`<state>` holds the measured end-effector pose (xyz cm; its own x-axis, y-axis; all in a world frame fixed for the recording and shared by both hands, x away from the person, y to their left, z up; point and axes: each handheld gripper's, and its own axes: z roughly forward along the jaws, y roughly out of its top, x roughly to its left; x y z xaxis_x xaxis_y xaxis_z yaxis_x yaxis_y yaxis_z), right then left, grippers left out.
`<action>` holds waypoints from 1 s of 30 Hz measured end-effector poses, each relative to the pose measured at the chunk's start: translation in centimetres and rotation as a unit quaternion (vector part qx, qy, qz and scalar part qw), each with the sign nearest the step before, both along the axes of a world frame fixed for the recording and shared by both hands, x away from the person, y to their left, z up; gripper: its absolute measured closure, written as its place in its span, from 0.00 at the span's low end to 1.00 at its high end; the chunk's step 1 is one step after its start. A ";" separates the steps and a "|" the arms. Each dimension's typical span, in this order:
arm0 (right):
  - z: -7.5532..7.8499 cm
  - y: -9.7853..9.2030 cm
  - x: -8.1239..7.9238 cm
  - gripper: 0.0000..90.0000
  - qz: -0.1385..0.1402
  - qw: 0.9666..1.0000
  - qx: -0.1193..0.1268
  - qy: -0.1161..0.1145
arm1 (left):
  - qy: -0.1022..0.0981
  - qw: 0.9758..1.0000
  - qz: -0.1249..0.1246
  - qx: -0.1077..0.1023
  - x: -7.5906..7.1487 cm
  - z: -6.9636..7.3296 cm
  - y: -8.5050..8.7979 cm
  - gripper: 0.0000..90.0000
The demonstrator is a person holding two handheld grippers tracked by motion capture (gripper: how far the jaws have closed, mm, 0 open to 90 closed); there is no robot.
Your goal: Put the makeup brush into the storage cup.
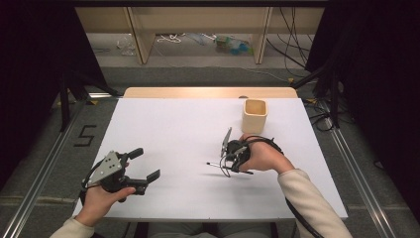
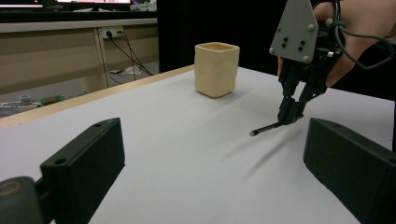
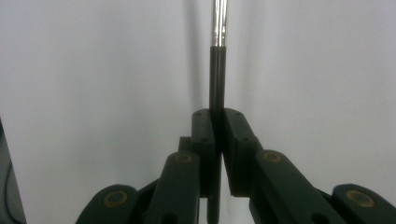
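- Pen (image 1: pixel 229 168) lies low over the white tabletop (image 1: pixel 173 129), right of its centre, clamped in the right tool (image 1: pixel 232 166); the high view gives it as a thin dark line sticking out to both sides of the jaws.
- From above, the right hand (image 1: pixel 262 154) covers much of that tool, so the grip itself is hard to read there.
- The right gripper view settles it: the two black jaws are pinched together on the pen's dark barrel (image 3: pixel 216 79), which runs straight up between them and turns to a shiny metal section (image 3: pixel 219 23) farther out. A short stub of the barrel also shows below the pads.
- The left gripper view shows the same hold from the side: the right tool (image 2: pixel 290 116) points down at the tabletop, with its grey three-cornered plate (image 2: pixel 295 30) on top, and the pen (image 2: pixel 266 129) juts out nearly level, its rounded end close to the surface. Whether that end touches the tabletop I cannot tell.
- A cream square cup (image 1: pixel 254 115) stands upright near the far right of the tabletop, behind the right hand and apart from it; the left gripper view shows it (image 2: pixel 216 69) open at the top.
- The left tool (image 1: pixel 143 168) rests at the near left edge in the left hand (image 1: pixel 101 198), jaws spread wide with nothing between them; its own view shows the two black jaws (image 2: pixel 84 163) far apart over bare tabletop.
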<state>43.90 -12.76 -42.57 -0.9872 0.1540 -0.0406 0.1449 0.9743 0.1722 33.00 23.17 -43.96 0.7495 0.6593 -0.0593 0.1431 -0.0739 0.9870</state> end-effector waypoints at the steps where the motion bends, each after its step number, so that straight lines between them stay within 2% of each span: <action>1: 0.2 -0.1 0.0 0.94 -0.001 1.000 0.004 -0.004 | 0.000 1.000 0.000 0.000 0.0 0.0 0.0 0.05; 6: 0.6 -0.3 0.1 0.94 -0.004 1.000 0.023 -0.012 | 0.000 1.000 0.001 0.000 0.0 0.0 0.0 0.05; 13: 1.1 -0.4 -0.1 0.94 -0.022 0.999 0.044 -0.022 | 0.000 1.000 0.001 0.002 0.0 0.0 0.0 0.05; 15: 1.2 -0.5 -0.1 0.94 -0.024 0.998 0.043 -0.024 | 0.000 1.000 0.001 0.001 0.0 0.0 0.0 0.05; 16: 1.4 -0.4 -0.2 0.94 -0.032 0.998 0.052 -0.026 | 0.000 1.000 0.001 0.001 0.0 0.0 0.0 0.05; 21: 1.8 -0.4 -0.3 0.94 -0.035 0.997 0.065 -0.031 | 0.002 1.000 0.004 0.006 -0.1 0.0 0.1 0.05; 23: 1.9 -0.5 -0.3 0.94 -0.038 0.996 0.072 -0.031 | 0.000 1.000 0.002 0.002 0.0 0.0 0.0 0.05; 30: 2.3 -0.9 -0.2 0.94 -0.047 0.994 0.089 -0.042 | -0.003 1.000 0.004 0.011 -0.1 0.1 0.1 0.05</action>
